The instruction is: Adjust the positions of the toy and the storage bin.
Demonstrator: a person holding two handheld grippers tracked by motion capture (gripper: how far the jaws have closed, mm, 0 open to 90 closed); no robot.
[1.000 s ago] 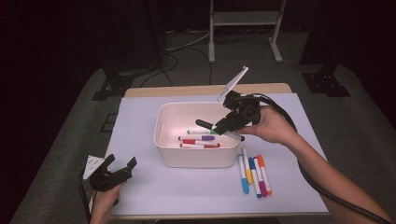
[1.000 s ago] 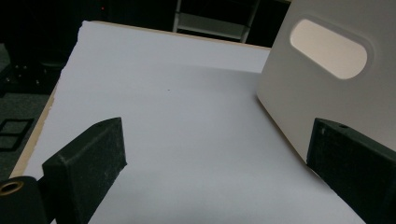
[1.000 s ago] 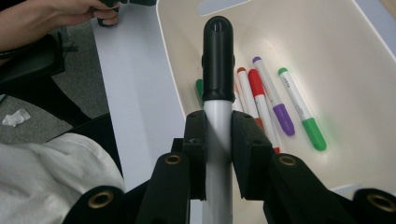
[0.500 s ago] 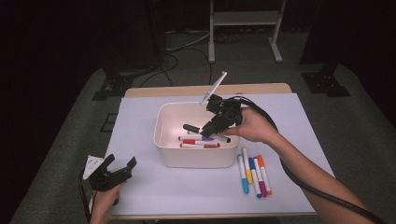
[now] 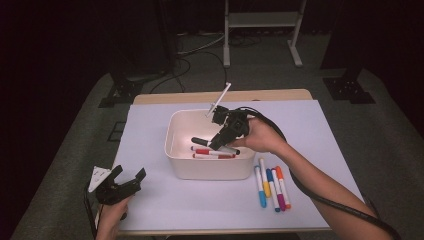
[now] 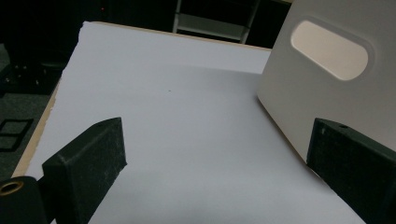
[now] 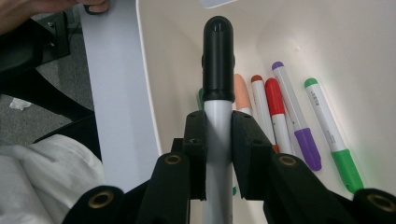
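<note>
Marker (image 7: 218, 88), black cap forward, pinched in our right gripper (image 7: 217, 140), axis pointing down into bin (image 5: 210, 167); left gripper (image 5: 126, 181) spread, idle.

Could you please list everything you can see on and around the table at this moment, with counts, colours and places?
Bin: one, white, middle of the sheet.
Black-capped marker: one, white barrel, clamped in the right gripper, over the bin.
Markers in the bin: at least five, with red, purple, green and peach caps, lying on its floor.
Markers on the sheet: four, blue, yellow, purple and orange, side by side, right of the bin.
Sheet: one, pale lilac, covering the table.
Table: one, wooden edge at the far side.
Left gripper: black, jaws apart, near-left corner.
Right gripper: black, over the bin.
</note>
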